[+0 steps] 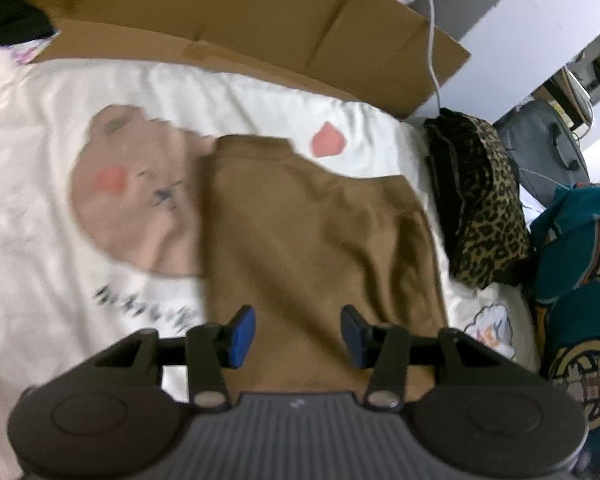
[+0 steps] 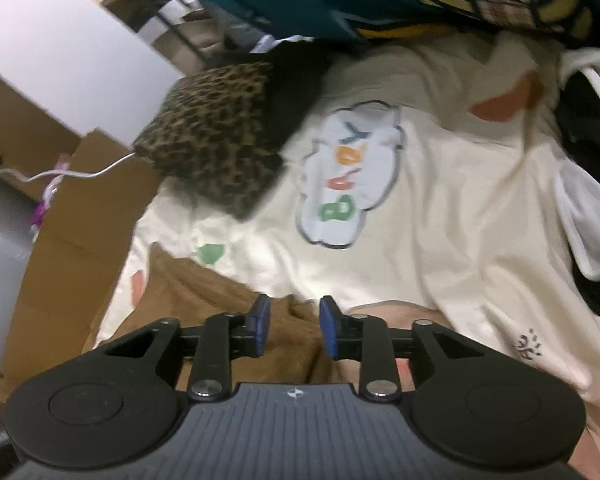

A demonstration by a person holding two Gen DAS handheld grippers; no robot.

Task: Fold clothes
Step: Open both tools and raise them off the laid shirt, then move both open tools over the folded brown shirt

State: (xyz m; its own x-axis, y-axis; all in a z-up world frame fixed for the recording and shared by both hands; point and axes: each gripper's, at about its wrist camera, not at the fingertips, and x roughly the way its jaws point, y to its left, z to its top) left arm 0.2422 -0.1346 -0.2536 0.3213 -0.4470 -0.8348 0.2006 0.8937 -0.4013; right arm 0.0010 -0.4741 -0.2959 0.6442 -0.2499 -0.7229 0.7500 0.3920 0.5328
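A brown garment [image 1: 312, 232] lies folded in a rough rectangle on a cream bedspread [image 1: 40, 120] printed with a bear face. My left gripper [image 1: 298, 320] hovers over the garment's near end, open, with nothing between its blue pads. In the right wrist view the same brown garment [image 2: 204, 292] lies at the lower left, rumpled, on the cream bedspread [image 2: 460, 208]. My right gripper [image 2: 295, 308] is just above the garment's edge. Its jaws are apart, and no cloth is pinched between the pads.
A flattened cardboard box [image 1: 240, 12] borders the far side of the bed, with a white cable [image 1: 430, 20] running across it. A folded leopard-print cloth [image 1: 484, 200] sits right of the garment. A teal patterned blanket [image 1: 580, 264] lies beyond it. A cloud print [image 2: 348, 172] marks the bedspread.
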